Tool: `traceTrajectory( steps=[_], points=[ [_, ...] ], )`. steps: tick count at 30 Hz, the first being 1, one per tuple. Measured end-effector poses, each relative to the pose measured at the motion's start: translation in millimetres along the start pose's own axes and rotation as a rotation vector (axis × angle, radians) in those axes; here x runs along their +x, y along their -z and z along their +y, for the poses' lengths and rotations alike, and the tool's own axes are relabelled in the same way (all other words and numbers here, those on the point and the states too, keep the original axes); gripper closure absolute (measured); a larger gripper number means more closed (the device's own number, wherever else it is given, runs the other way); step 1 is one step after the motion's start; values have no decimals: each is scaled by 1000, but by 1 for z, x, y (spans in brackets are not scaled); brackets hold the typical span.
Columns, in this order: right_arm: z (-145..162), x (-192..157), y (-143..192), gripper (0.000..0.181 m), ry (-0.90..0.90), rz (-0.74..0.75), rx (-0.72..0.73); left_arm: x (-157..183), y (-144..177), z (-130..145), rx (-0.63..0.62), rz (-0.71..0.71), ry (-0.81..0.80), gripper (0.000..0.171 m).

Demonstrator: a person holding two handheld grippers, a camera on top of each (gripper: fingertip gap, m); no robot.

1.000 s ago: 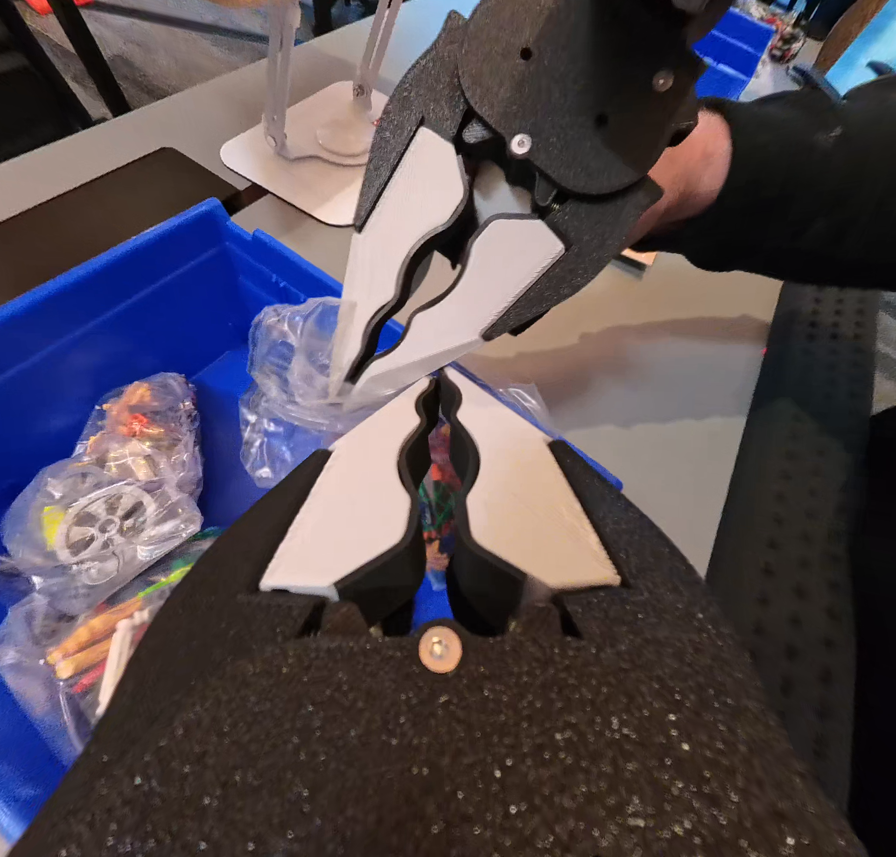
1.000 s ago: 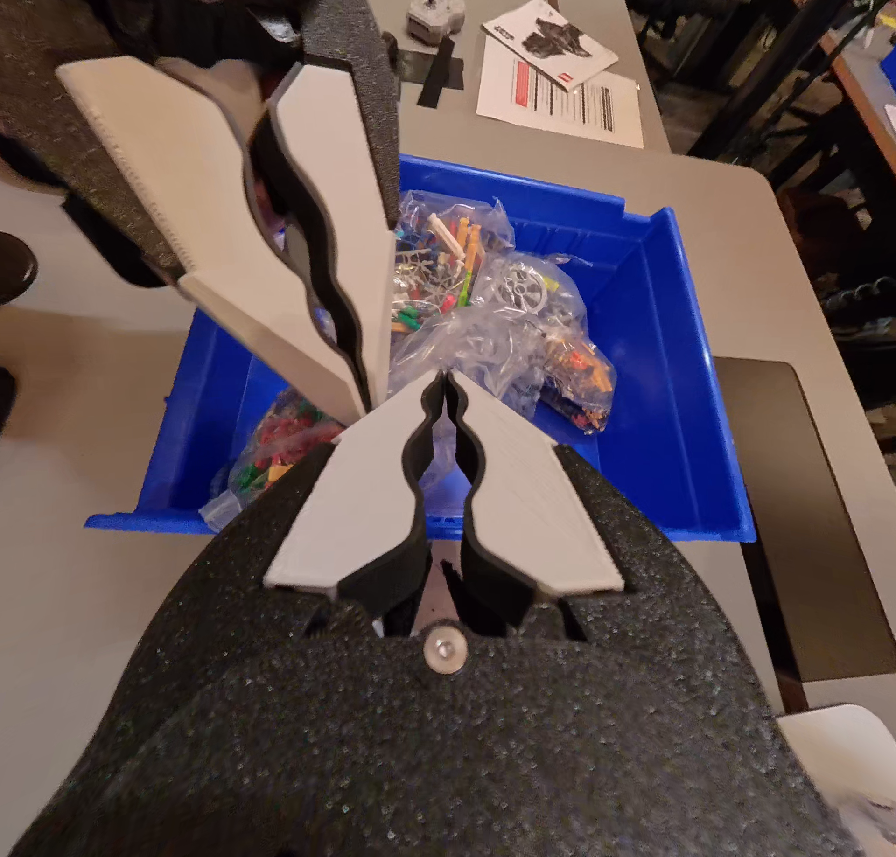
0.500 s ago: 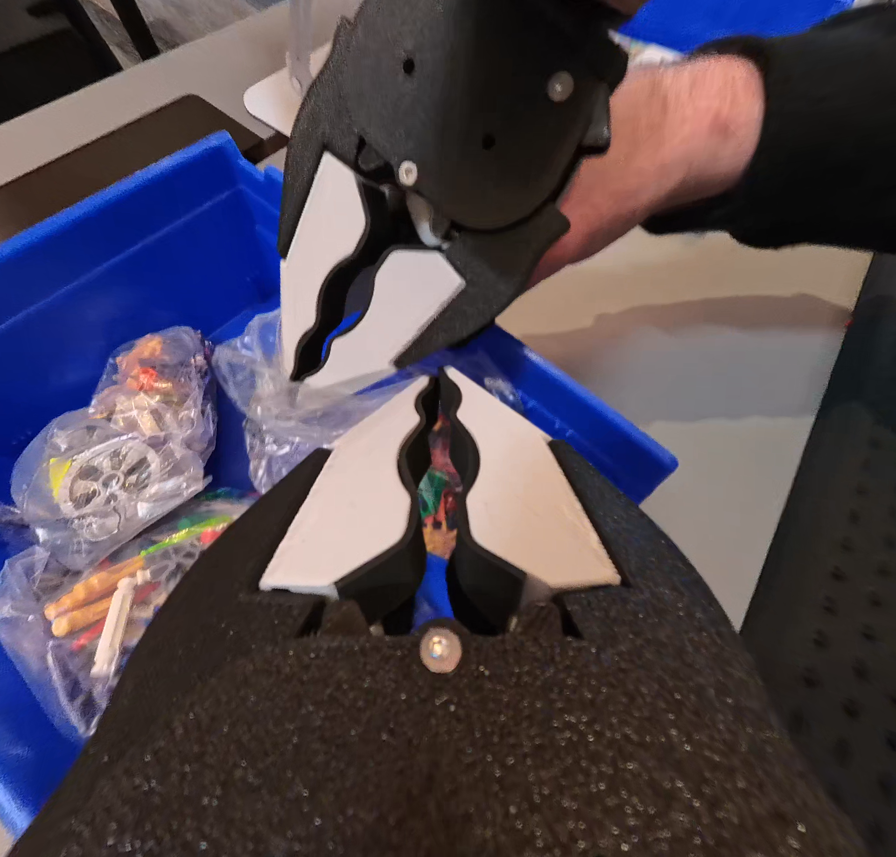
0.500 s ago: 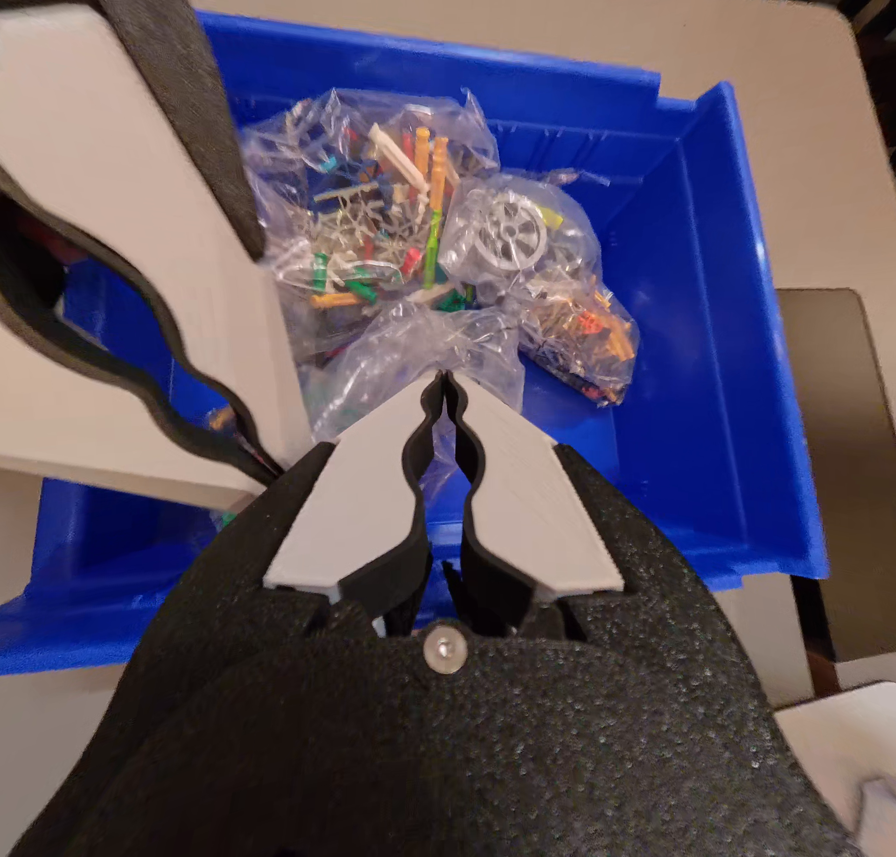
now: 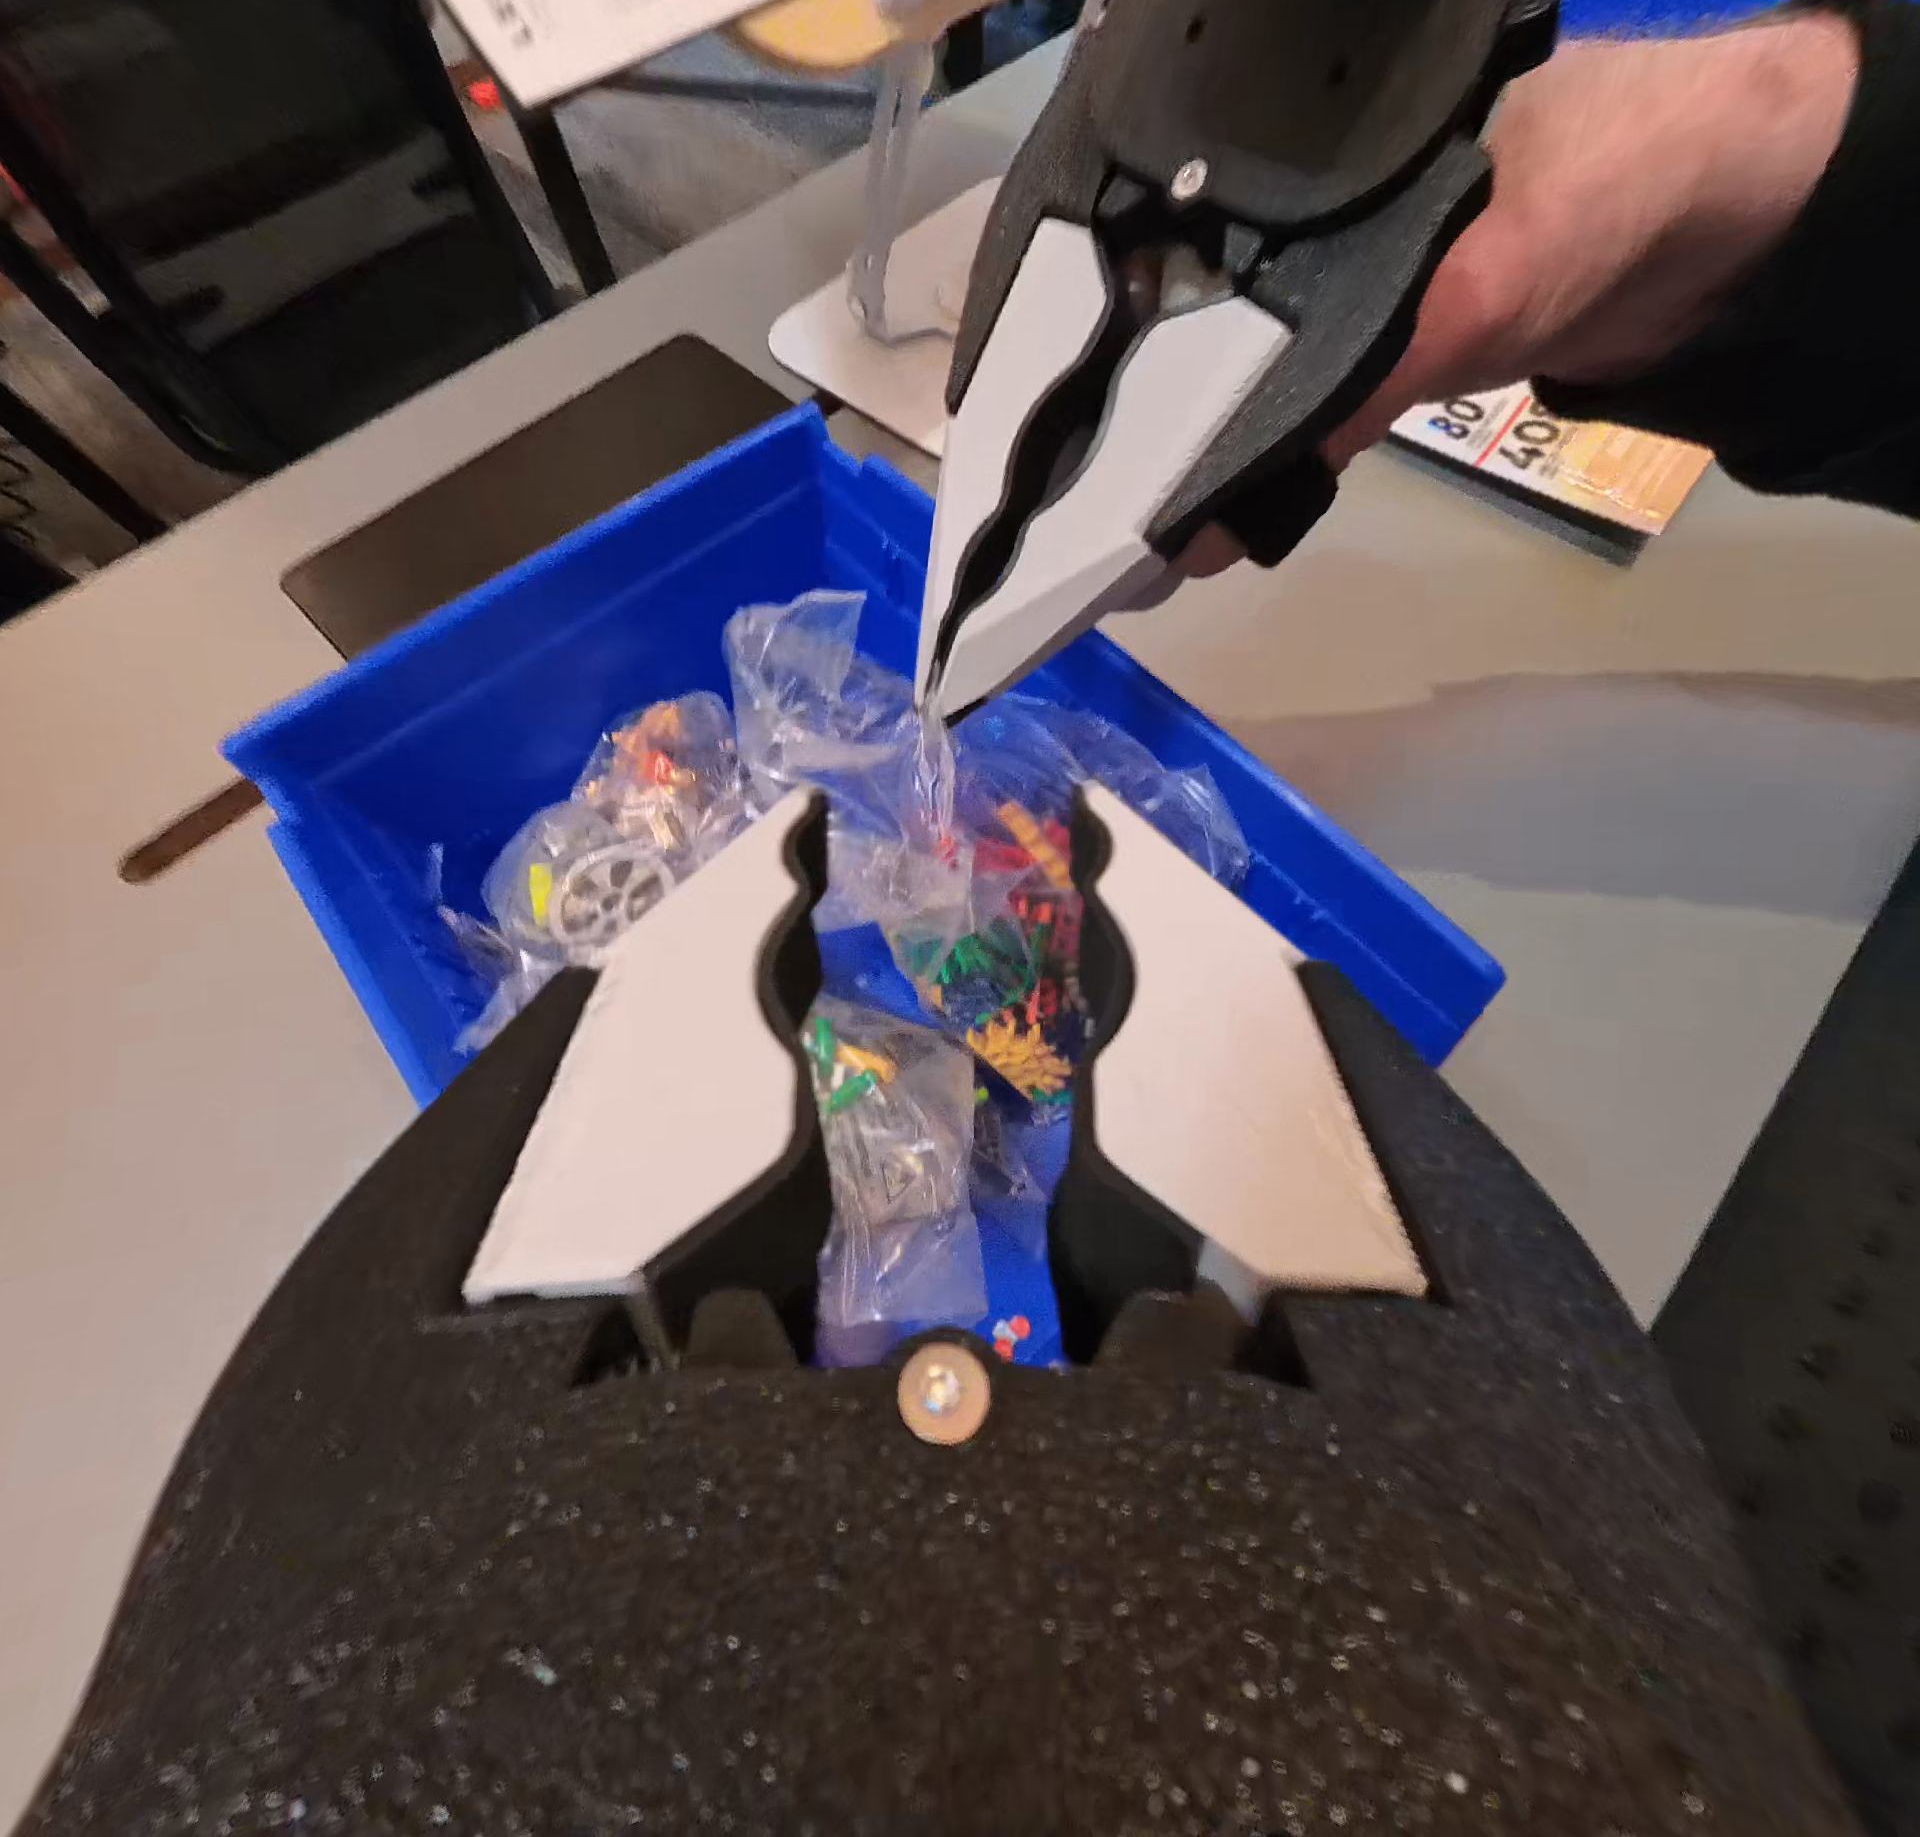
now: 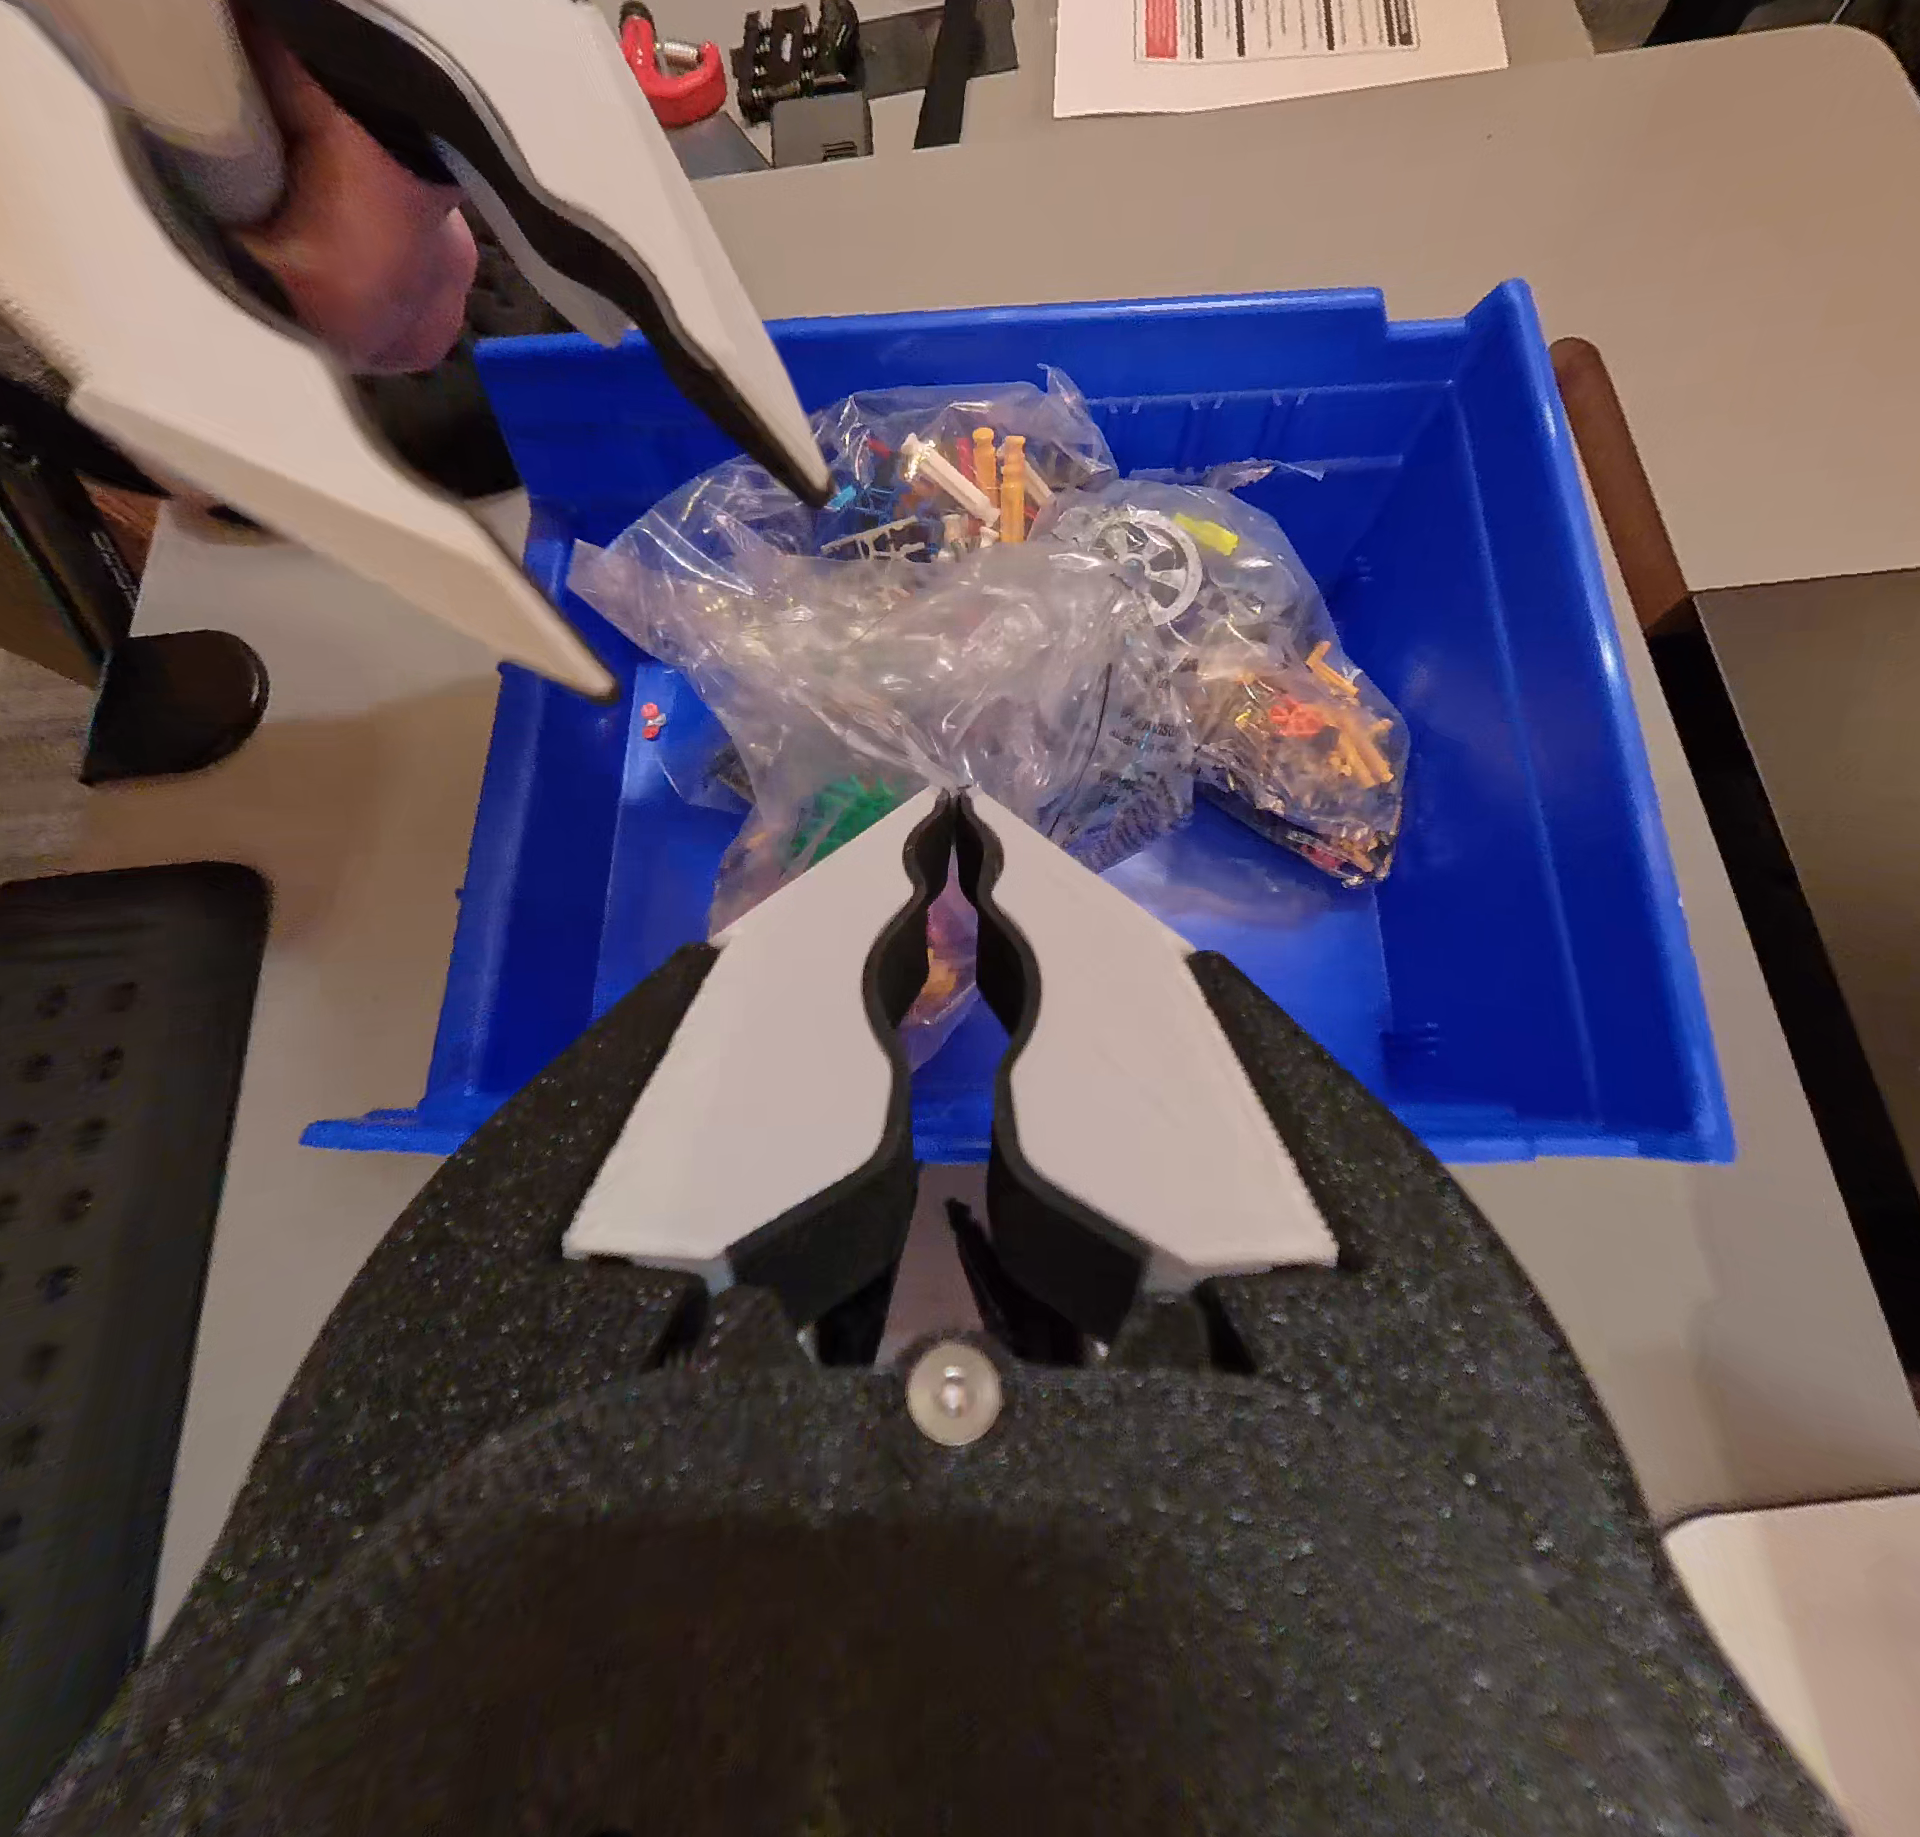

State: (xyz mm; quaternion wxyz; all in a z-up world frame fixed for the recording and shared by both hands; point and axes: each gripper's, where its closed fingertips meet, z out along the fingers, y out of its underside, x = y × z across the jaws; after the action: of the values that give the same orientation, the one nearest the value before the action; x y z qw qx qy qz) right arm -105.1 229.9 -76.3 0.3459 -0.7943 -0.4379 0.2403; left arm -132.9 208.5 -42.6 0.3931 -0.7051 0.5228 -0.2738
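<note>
A blue bin (image 5: 520,665) on a grey table holds several clear plastic bags of small colourful parts. My right gripper (image 6: 951,800) is shut on the bunched top of one clear bag (image 6: 914,665) and holds it up over the bin. In the left wrist view the right gripper (image 5: 935,691) comes down from the top, with that bag (image 5: 883,707) hanging from its tips. My left gripper (image 5: 948,800) is open and empty just above the bags. It also shows at the upper left of the right wrist view (image 6: 712,587). Another bag with a grey wheel (image 6: 1153,561) lies beside them.
A person's hand (image 5: 1610,229) holds the right gripper. Printed sheets (image 6: 1278,11), a red clamp (image 6: 675,73) and black parts (image 6: 800,52) lie beyond the bin. A white stand base (image 5: 883,343) and a dark panel (image 5: 540,478) are near it. A black perforated mat (image 6: 104,1164) is at the left. Tip to tip, the grippers are about 6 cm apart.
My left gripper has opened and let go of the bag, then drawn back. The right gripper stays shut on the bag and has lifted it higher over the bin.
</note>
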Motion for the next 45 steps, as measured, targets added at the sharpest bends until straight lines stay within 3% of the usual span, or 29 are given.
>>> traceTrajectory(
  steps=[4,6,9,12,14,17,21,33,45],
  points=[
    [-4,-6,4,181,1,-22,21,6,-23,10,-139,-73,-131,123],
    [-7,-11,7,181,-1,-44,36,0,-32,19,-193,-116,-165,135],
    [-9,-16,14,181,-7,-79,68,2,-36,21,-174,-91,-132,171],
    [-7,-17,16,181,58,-42,73,6,-40,23,-175,-53,-116,171],
    [-10,-20,20,156,123,-10,83,8,-40,21,-164,-36,-92,171],
    [-7,-21,15,142,239,44,44,15,-40,18,-139,28,-34,171],
    [-7,-10,11,157,283,104,46,19,-36,13,-91,99,41,171],
    [0,-19,-18,180,281,9,4,46,-38,12,-52,337,124,171],
    [22,-11,-53,181,245,12,-141,56,-51,30,-102,318,98,171]
  ],
)
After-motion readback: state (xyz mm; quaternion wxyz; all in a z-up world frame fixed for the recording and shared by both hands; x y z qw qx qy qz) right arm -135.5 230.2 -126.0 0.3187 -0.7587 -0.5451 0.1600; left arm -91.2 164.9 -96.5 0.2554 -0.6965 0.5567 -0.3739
